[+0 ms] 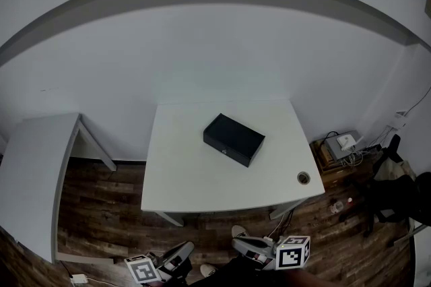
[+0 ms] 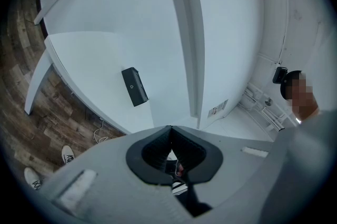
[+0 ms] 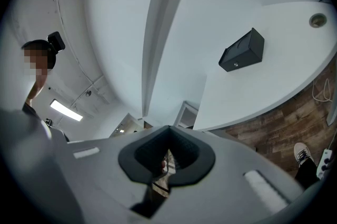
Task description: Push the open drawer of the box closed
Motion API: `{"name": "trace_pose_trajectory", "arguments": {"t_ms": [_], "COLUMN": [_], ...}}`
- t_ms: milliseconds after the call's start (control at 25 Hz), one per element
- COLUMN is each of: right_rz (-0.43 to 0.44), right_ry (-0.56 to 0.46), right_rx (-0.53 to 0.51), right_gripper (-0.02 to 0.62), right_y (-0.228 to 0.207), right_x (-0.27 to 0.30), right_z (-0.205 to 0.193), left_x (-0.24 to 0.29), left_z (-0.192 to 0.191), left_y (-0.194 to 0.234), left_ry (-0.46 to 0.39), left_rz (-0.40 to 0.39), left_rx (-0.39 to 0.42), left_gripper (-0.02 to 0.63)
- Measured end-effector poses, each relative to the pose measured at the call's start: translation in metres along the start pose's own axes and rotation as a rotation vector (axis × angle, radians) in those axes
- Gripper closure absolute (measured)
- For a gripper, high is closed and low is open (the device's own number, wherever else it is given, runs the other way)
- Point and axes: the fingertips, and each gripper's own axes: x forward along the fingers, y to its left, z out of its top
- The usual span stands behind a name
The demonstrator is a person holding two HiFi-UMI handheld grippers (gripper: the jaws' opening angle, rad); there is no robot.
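Note:
A black box [image 1: 233, 139] lies slanted in the middle of the white table [image 1: 188, 178]. Its long front face, with a small round pull, is turned toward me; I cannot tell how far the drawer stands out. Both grippers are held low at the picture's bottom edge, well short of the table, over the wooden floor. My left gripper [image 1: 186, 248] is shut with nothing in it, its tips meeting [image 2: 170, 126], and the box [image 2: 135, 86] lies far beyond them. My right gripper [image 1: 240, 243] is likewise shut and empty [image 3: 168, 126], with the box [image 3: 242, 50] far off to the upper right.
A second white table [image 1: 34, 171] stands to the left. The main table has a round cable hole [image 1: 304, 177] at its near right corner. A small unit with cables [image 1: 342, 143] sits on the floor to the right. A white wall runs behind.

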Motion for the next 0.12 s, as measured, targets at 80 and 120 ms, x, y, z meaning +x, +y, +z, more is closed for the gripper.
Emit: {"name": "trace_pose_trajectory", "arguments": {"t_ms": [80, 120], "right_rz": [0.002, 0.003], "right_ry": [0.0, 0.0], "right_rx": [0.001, 0.002], "right_gripper": [0.591, 0.592], "right_y": [-0.001, -0.0015], "right_x": [-0.001, -0.0015], "right_z": [-0.0004, -0.0006], "left_x": [0.0006, 0.0009], "left_z": [-0.001, -0.0015], "left_y": [-0.0001, -0.0002], "left_ry": [0.0, 0.0], "left_rz": [0.001, 0.002], "left_rx": [-0.003, -0.004], "left_gripper": [0.604, 0.604]}}
